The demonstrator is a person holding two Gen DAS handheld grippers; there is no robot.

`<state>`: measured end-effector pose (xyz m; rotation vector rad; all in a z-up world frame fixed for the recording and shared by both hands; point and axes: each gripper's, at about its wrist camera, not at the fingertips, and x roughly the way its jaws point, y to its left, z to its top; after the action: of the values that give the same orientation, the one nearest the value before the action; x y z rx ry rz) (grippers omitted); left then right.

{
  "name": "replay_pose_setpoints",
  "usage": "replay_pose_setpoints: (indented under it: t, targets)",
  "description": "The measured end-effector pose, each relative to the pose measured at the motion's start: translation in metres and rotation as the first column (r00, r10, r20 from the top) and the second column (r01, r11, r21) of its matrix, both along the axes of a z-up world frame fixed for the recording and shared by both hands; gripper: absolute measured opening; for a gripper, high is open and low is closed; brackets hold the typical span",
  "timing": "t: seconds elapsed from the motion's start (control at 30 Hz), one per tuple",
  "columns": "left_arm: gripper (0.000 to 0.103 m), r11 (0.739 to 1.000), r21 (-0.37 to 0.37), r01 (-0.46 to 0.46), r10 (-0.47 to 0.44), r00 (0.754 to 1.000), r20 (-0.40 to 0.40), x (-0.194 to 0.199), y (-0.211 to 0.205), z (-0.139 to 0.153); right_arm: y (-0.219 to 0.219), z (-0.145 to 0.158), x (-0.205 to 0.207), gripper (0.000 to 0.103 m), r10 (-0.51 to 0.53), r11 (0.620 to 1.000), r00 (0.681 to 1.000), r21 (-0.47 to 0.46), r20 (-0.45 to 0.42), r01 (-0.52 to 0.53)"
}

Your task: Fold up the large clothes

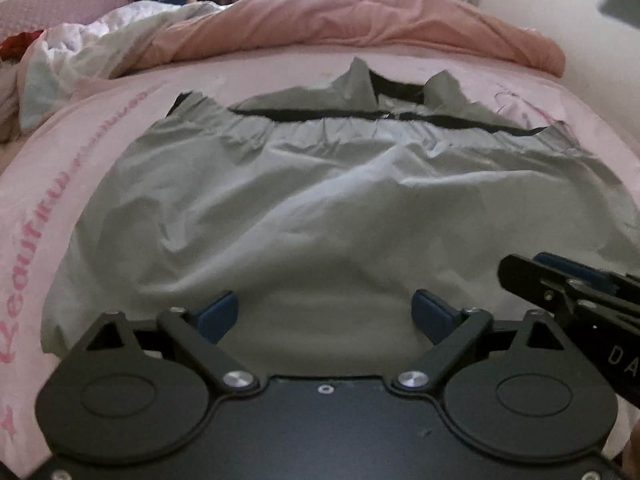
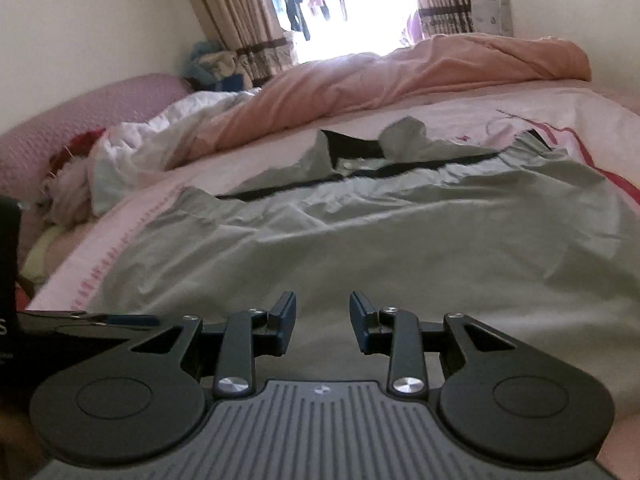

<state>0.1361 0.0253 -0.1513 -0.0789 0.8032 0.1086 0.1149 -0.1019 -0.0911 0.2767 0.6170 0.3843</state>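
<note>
A large pale grey-green garment (image 1: 320,192) with black trim and a gathered elastic band lies spread on the pink bedsheet (image 1: 60,184), wrinkled, its collar end pointing away from me. My left gripper (image 1: 326,314) hovers over the garment's near edge, jaws wide open and empty. My right gripper (image 2: 324,320) is just above the same garment (image 2: 380,240) near its front edge, partly open with nothing between the blue pads. In the left wrist view the right gripper (image 1: 560,286) comes in from the right, close beside the left one.
A rolled salmon-pink duvet (image 1: 360,24) runs along the far side of the bed. Crumpled white bedding (image 2: 160,136) and a purple pillow (image 2: 80,120) lie at the left. Beyond are curtains (image 2: 240,20), a bright window and a white wall at the right.
</note>
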Motion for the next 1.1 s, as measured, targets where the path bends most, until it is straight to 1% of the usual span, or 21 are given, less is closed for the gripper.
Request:
replay_pose_setpoints:
  t: [0.13,0.2,0.27,0.37,0.43,0.47,0.5,0.53,0.57,0.6,0.63,0.67,0.7,0.73,0.8,0.83,0.9,0.93,1.0,1.03,1.1]
  targets:
    - [0.101,1.000,-0.004,-0.028,0.028,1.000,-0.012,0.011,0.003,-0.009,-0.009,-0.009,-0.001,0.038,-0.033,0.998,0.999,-0.046,-0.042,0.031]
    - [0.102,0.999,0.033,-0.040,0.040,0.999,-0.016,0.015,0.006,-0.006,-0.022,-0.013,0.003,0.038,-0.083,0.993,0.996,-0.090,-0.043,0.079]
    - [0.103,0.996,0.055,-0.067,0.068,0.997,-0.025,0.016,0.017,-0.010,-0.042,-0.018,0.007,0.038,-0.143,0.985,0.988,-0.102,-0.059,0.137]
    - [0.103,0.993,0.043,-0.109,0.110,0.993,-0.041,0.015,0.040,-0.011,-0.086,-0.026,0.006,0.036,-0.241,0.965,0.969,-0.121,-0.062,0.232]
    - [0.103,0.987,0.103,-0.125,0.130,0.991,-0.044,0.007,0.057,-0.010,-0.119,-0.031,0.000,0.033,-0.324,0.936,0.944,-0.166,-0.059,0.311]
    - [0.103,0.978,0.153,-0.143,0.150,0.988,-0.036,0.002,0.067,-0.012,-0.135,-0.035,-0.003,0.022,-0.348,0.929,0.935,-0.160,-0.064,0.334]
    - [0.103,0.969,0.191,-0.156,0.163,0.986,-0.024,-0.005,0.081,-0.016,-0.152,-0.038,-0.006,0.018,-0.361,0.928,0.929,-0.124,-0.079,0.351]
    - [0.103,0.966,0.204,-0.160,0.169,0.985,-0.025,-0.010,0.095,-0.020,-0.168,-0.042,-0.008,0.018,-0.385,0.922,0.916,-0.079,-0.109,0.378]
    - [0.103,0.968,0.185,-0.167,0.176,0.984,-0.033,-0.014,0.110,-0.023,-0.180,-0.046,-0.009,0.018,-0.408,0.913,0.902,-0.039,-0.140,0.407]
    - [0.103,0.977,0.115,-0.177,0.183,0.982,-0.037,-0.019,0.127,-0.022,-0.186,-0.047,-0.009,0.018,-0.409,0.911,0.899,-0.009,-0.158,0.413]
    - [0.099,0.980,0.067,-0.190,0.193,0.981,-0.037,-0.021,0.138,-0.018,-0.187,-0.045,-0.008,0.018,-0.418,0.906,0.893,-0.005,-0.166,0.423]
    - [0.098,0.976,0.051,-0.210,0.211,0.977,-0.017,-0.023,0.144,-0.012,-0.181,-0.039,-0.007,0.022,-0.440,0.897,0.884,-0.028,-0.157,0.442]
    - [0.098,0.974,0.057,-0.220,0.219,0.976,0.016,-0.024,0.144,-0.002,-0.171,-0.030,-0.005,0.023,-0.455,0.891,0.881,-0.058,-0.129,0.451]
    - [0.098,0.975,0.057,-0.213,0.210,0.976,0.050,-0.023,0.140,0.008,-0.161,-0.021,-0.004,0.023,-0.448,0.894,0.889,-0.062,-0.093,0.444]
    - [0.099,0.988,0.019,-0.155,0.150,0.979,0.141,-0.018,0.124,0.031,-0.137,-0.001,0.002,0.023,-0.390,0.921,0.921,0.000,-0.015,0.390]
    - [0.099,0.992,0.000,-0.124,0.122,0.976,0.182,-0.014,0.114,0.040,-0.121,0.008,0.006,0.023,-0.347,0.938,0.938,0.036,0.019,0.346]
    - [0.099,0.998,-0.027,-0.064,0.069,0.962,0.263,0.002,0.087,0.050,-0.082,0.021,0.020,0.025,-0.245,0.969,0.967,0.065,0.068,0.240]
    - [0.099,0.999,-0.024,-0.031,0.036,0.962,0.271,0.014,0.074,0.050,-0.058,0.023,0.031,0.025,-0.175,0.983,0.981,0.073,0.079,0.169]
    - [0.099,1.000,0.010,0.024,-0.026,0.972,0.234,0.044,0.047,0.042,-0.020,0.020,0.053,0.025,-0.073,0.995,0.996,0.073,0.055,0.069]
    - [0.099,0.999,0.027,0.035,-0.040,0.977,0.211,0.057,0.036,0.036,-0.007,0.017,0.060,0.025,-0.051,0.997,0.998,0.065,0.047,0.048]
    - [0.099,0.998,0.038,0.041,-0.047,0.985,0.165,0.073,0.022,0.024,0.014,0.006,0.072,0.025,-0.042,0.998,0.999,0.037,0.027,0.041]
